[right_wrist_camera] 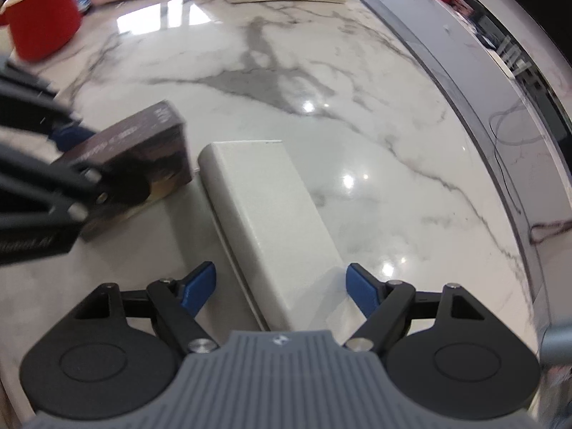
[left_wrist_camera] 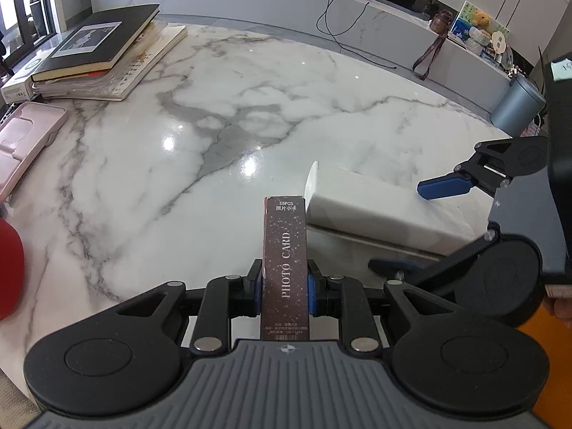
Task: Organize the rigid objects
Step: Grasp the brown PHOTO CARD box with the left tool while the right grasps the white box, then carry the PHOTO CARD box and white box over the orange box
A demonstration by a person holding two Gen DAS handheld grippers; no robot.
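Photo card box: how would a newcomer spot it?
On the white marble table, look beside the long white rectangular case. The slim dark-brown speckled cardboard box, printed PHOTO CARD, is clamped in the left tool.

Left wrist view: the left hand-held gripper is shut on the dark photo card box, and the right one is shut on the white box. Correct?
Not quite. The right hand-held gripper is open, jaws straddling the white box, as the right wrist view shows. The left hand-held gripper is indeed shut on the photo card box.

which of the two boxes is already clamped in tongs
The dark brown photo card box, shut between the left tongs. The white box lies on the marble table, between the open right tongs.
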